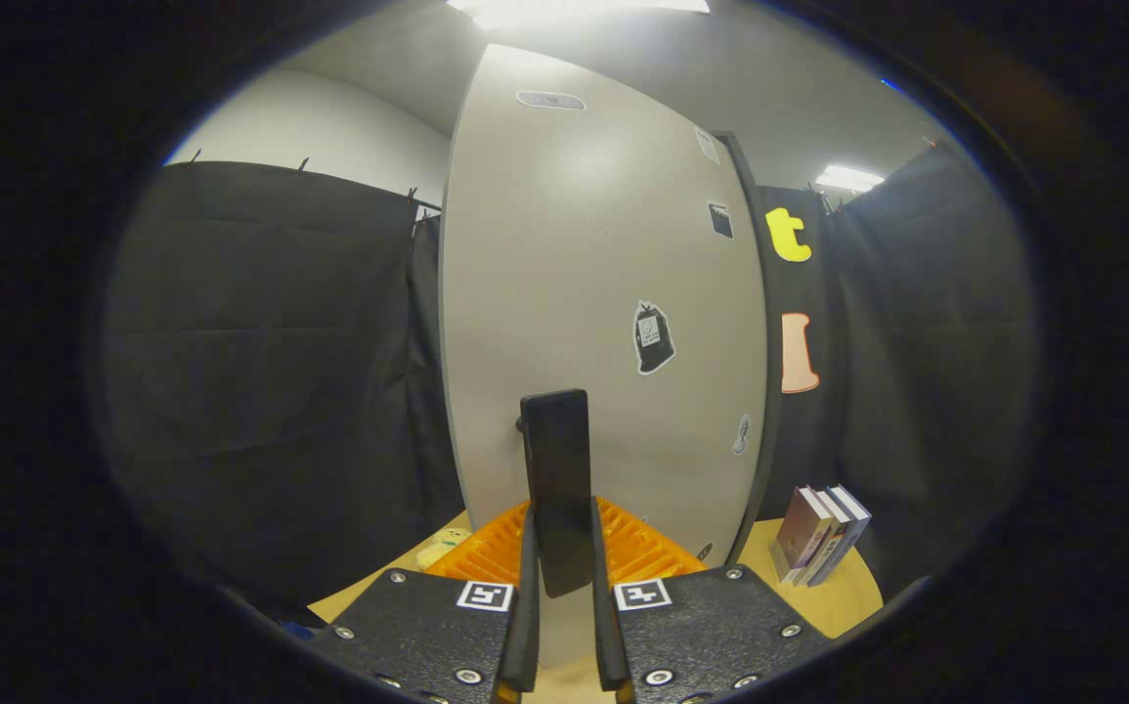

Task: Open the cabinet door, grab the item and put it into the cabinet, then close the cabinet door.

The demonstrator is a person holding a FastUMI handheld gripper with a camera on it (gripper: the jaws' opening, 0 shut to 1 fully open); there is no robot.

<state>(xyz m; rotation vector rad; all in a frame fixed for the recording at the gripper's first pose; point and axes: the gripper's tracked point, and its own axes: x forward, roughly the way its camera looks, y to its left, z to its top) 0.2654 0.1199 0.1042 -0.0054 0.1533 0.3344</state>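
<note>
The grey cabinet door [574,274] rises straight ahead and carries several small stickers. Its black upright handle [556,460] stands between my fingers, and my gripper [561,523] is shut on it, one finger pressing each side. A dark edge [755,323] runs down the door's right side; I cannot tell whether the door is ajar. A small pale yellowish item [447,544] lies on the wooden table [847,596] low to the left of the fingers, partly hidden by them.
A few books [818,536] stand leaning on the table to the right of the cabinet. Black cloth [271,372] hangs on the left and right. The cabinet's foot is hidden behind the gripper body.
</note>
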